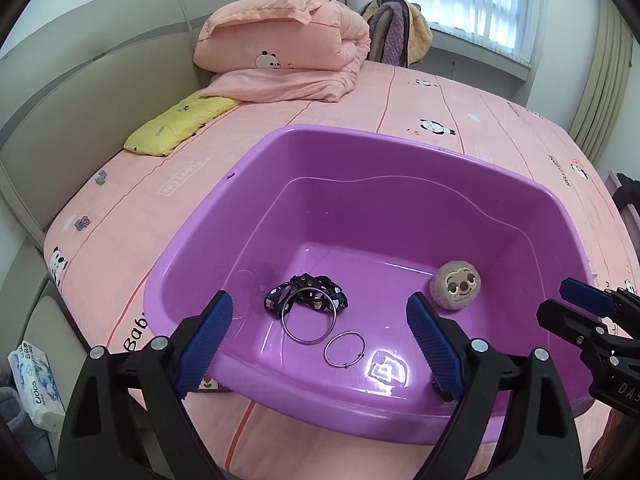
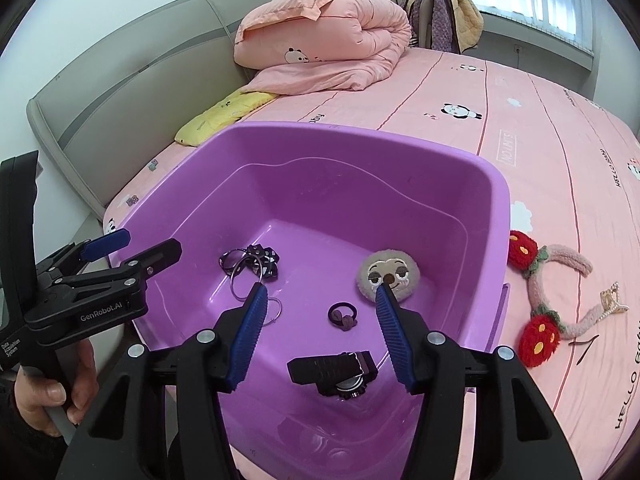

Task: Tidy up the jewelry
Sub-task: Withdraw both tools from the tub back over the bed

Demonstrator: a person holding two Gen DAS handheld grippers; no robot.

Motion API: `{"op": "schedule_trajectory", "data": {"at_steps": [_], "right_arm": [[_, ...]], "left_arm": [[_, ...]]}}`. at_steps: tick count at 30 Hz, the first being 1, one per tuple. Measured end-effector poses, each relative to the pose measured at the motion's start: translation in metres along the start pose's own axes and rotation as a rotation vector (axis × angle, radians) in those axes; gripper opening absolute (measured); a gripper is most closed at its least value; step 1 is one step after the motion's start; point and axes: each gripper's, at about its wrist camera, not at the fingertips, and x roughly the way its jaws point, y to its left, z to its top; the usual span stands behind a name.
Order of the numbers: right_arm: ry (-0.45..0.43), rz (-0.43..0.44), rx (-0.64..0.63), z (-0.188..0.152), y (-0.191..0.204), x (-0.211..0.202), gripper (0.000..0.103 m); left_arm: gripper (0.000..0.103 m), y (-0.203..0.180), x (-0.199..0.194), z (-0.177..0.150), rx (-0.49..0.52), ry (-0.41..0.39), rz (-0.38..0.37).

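Note:
A purple basin (image 1: 400, 140) (image 2: 360, 136) stands on the pink bed. In it lie a black patterned scrunchie (image 1: 304, 282), a large metal ring (image 1: 306, 343), a small ring (image 1: 348, 333), a sloth plush ball (image 1: 456, 286) (image 2: 394, 268), a dark hair tie (image 2: 343, 315) and a black watch (image 2: 340, 368). My left gripper (image 1: 320, 304) (image 2: 154, 242) hovers open above the rings, holding nothing. My right gripper (image 2: 321, 290) (image 1: 554, 298) is open over the near wall. The watch lies loose beneath its fingers. A strawberry headband (image 2: 560, 264), a gold clip (image 2: 612, 300) and a hairpin (image 2: 584, 346) lie on the sheet to the right.
A folded pink quilt (image 1: 288, 40) and a yellow pillow (image 1: 180, 124) sit at the head of the bed by the grey headboard. A chair draped with clothes (image 1: 396, 24) stands by the window. A tissue pack (image 1: 34, 376) lies on the floor at the left. A hand (image 2: 40, 396) grips the left tool.

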Motion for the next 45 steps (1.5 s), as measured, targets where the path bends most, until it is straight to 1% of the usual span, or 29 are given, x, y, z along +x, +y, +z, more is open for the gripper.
{"op": "schedule_trajectory", "data": {"at_steps": [10, 16, 21, 25, 26, 28, 34, 36, 39, 45], "right_arm": [[-0.055, 0.016, -0.009, -0.014, -0.001, -0.029, 0.056], [-0.108, 0.031, 0.015, -0.028, -0.012, -0.059, 0.056], [-0.141, 0.033, 0.046, -0.049, -0.030, -0.088, 0.057], [-0.155, 0.019, 0.088, -0.072, -0.054, -0.110, 0.058], [-0.160, 0.010, 0.097, -0.078, -0.060, -0.116, 0.058], [-0.168, -0.017, 0.117, -0.091, -0.075, -0.128, 0.058], [-0.181, -0.115, 0.213, -0.130, -0.136, -0.161, 0.059], [-0.188, -0.152, 0.251, -0.143, -0.157, -0.171, 0.059], [-0.197, -0.201, 0.309, -0.162, -0.191, -0.186, 0.059], [-0.212, -0.267, 0.391, -0.184, -0.245, -0.201, 0.059]], "left_arm": [[0.087, 0.000, -0.031, -0.012, -0.047, -0.037, -0.001], [0.089, -0.014, -0.054, -0.022, -0.044, -0.069, -0.004], [0.089, -0.033, -0.073, -0.032, -0.034, -0.081, -0.034], [0.089, -0.053, -0.087, -0.039, -0.030, -0.090, -0.082], [0.091, -0.059, -0.090, -0.041, -0.028, -0.092, -0.094], [0.092, -0.070, -0.097, -0.044, -0.023, -0.099, -0.120], [0.092, -0.118, -0.113, -0.057, 0.014, -0.113, -0.202], [0.092, -0.139, -0.118, -0.063, 0.028, -0.116, -0.242], [0.092, -0.169, -0.124, -0.071, 0.064, -0.121, -0.280], [0.094, -0.234, -0.121, -0.080, 0.130, -0.107, -0.365]]}}
